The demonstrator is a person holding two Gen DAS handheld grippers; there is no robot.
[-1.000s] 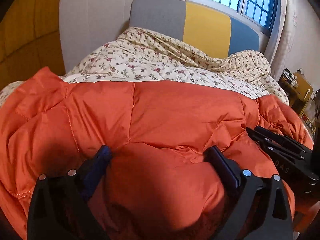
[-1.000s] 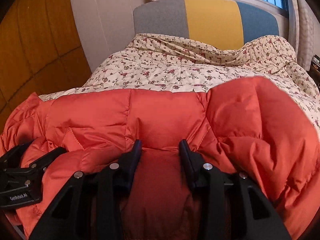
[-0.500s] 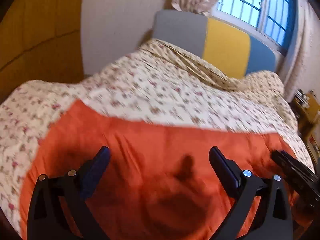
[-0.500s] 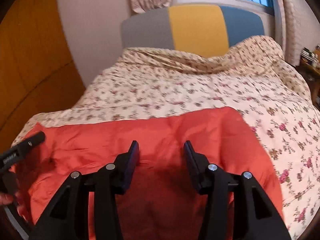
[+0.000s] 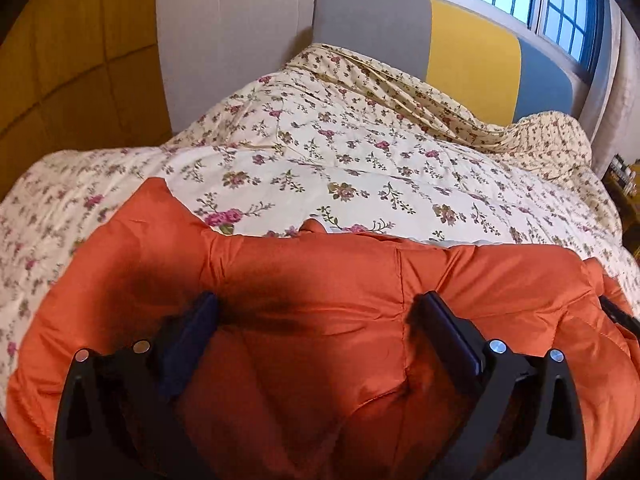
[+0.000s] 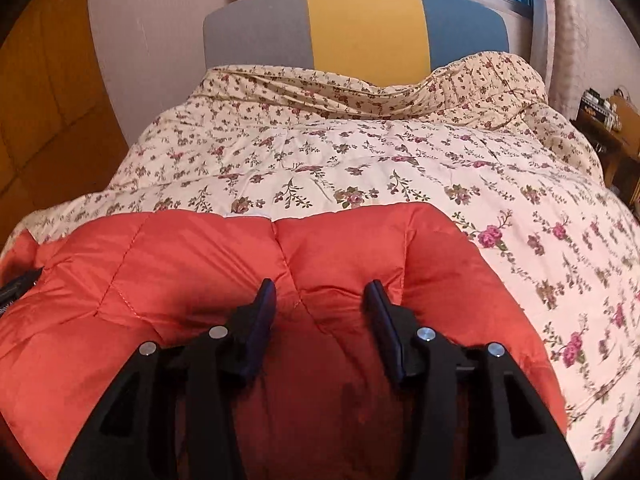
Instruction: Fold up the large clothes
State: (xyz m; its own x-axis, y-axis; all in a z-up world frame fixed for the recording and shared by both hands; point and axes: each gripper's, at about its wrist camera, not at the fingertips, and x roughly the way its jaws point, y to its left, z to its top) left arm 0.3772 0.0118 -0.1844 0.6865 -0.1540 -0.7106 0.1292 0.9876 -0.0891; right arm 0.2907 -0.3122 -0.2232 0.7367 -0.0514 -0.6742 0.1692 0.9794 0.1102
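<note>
An orange padded jacket [image 5: 320, 304] is lying on a bed, spread over a cream floral quilt [image 5: 360, 168] near the foot end. A headboard [image 6: 360, 28] in grey, yellow and blue panels is standing at the far end, under a window. The jacket is lying as a wide, puffy band running crosswise; it looks already doubled over, with its far edge forming a thick, rounded line against the quilt, so it is probably sitting here because the bed gives a broad, soft surface for folding something this large.

The left tool [image 5: 316, 312] is hovering low over the left part of the jacket, angled downward. Its two dark fingers are standing wide apart, with orange fabric bulging up in the space between them. The fingers are not pinching that fabric, so this tool is released.

The right tool [image 6: 320, 300] is hanging over the right part of the jacket, also angled down. Its fingers are set closer together, with a gap showing between them and a quilted seam lying in it. They do not appear to be squeezing the cloth, so this tool is also released and gripping nothing.

At the right edge of the left view, a sliver of the other tool is just showing.

Both tools seem placed side by side to press or re-grip the jacket for another fold.
</note>
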